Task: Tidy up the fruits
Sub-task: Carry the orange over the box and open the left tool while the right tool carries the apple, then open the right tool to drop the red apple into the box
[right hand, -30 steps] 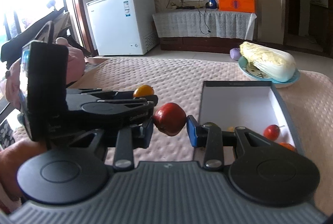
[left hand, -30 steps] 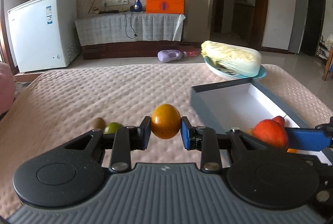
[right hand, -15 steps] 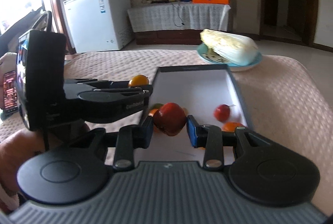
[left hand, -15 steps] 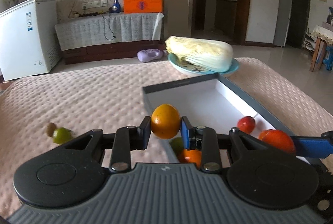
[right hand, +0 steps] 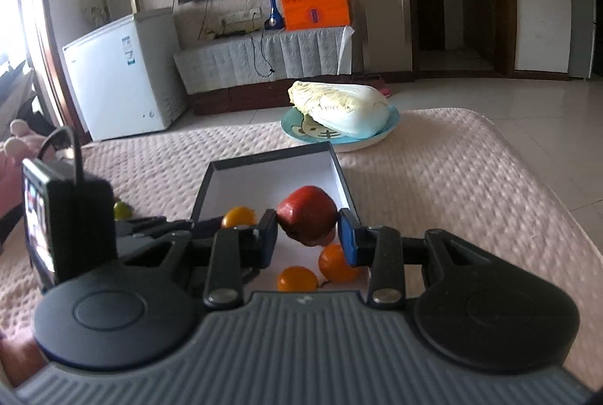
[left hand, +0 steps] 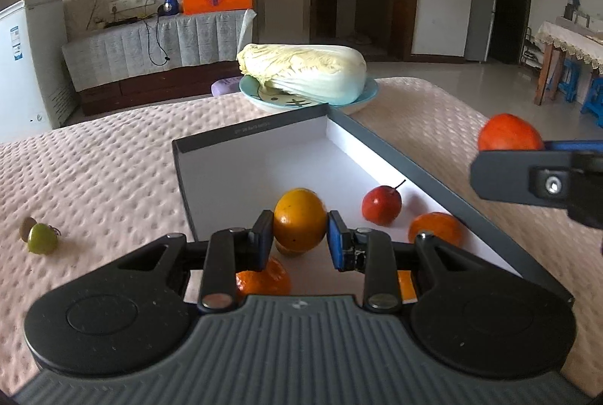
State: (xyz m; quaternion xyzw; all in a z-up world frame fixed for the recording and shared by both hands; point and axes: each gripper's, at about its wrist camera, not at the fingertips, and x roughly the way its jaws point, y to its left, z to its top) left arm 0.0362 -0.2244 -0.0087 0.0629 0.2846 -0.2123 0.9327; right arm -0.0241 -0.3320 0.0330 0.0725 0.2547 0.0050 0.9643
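The left tool (left hand: 300, 240) is closed on a smooth round yellow-orange fruit (left hand: 299, 218), which it holds just above the near end of the shallow grey-walled box with a white floor (left hand: 248, 135). The right tool (right hand: 308, 234) clamps a glossy, slightly lumpy red fruit (right hand: 307, 213) over the same box, higher and more to its right side; from the left wrist view that red fruit (left hand: 508, 132) shows beyond the right wall.

To do the placing well, each fruit should go low before the grip is eased, since round fruit dropped from height would likely roll or bounce against the wall. The left one should aim for a bare patch of white floor, clear of the dimpled orange tangerine (left hand: 264, 278) directly beneath the tool and the second tangerine (left hand: 435, 228) by the right wall. The right fruit is best set toward the far, vacant half, away from the small red fruit with a thin stem (left hand: 381, 203). Releasing one hand at a time would keep the tools from knocking together.

A small green fruit (left hand: 42, 243) and a brown one touching it (left hand: 26, 228) lie on the pink quilted bed cover (left hand: 113, 160), well left of the box, not yet collected
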